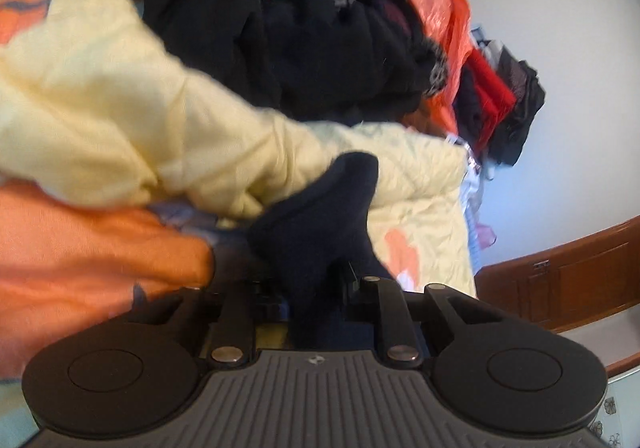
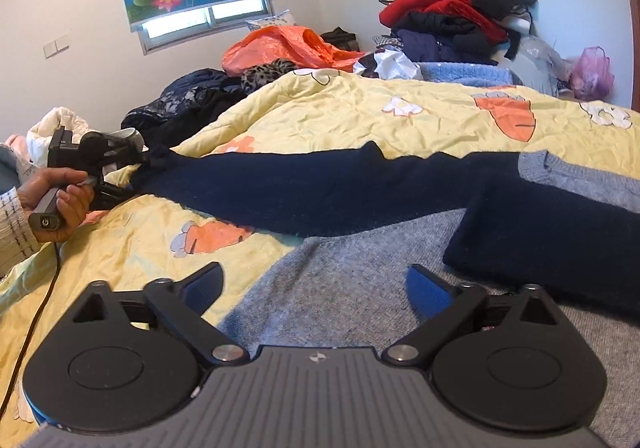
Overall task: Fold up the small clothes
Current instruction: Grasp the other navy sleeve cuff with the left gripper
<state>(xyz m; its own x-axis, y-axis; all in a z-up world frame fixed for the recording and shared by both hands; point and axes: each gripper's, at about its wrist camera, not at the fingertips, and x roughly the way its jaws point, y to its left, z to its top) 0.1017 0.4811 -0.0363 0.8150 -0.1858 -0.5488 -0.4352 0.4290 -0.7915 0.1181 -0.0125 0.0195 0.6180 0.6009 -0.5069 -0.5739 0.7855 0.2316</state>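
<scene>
Ahead of the right gripper, whose blue pads stand spread and empty over grey knit, the navy-and-grey sweater lies on the yellow quilt with one navy sleeve pulled straight out to the left gripper, which is pressed together on the cuff; folding looks barely begun, judged from the sleeve not yet laid over the body. Cuff and pads merge into one dark, blurred mass in the left wrist view, the sweater's right part runs off frame, and the far heaped clothes cannot be counted as folded or not.
</scene>
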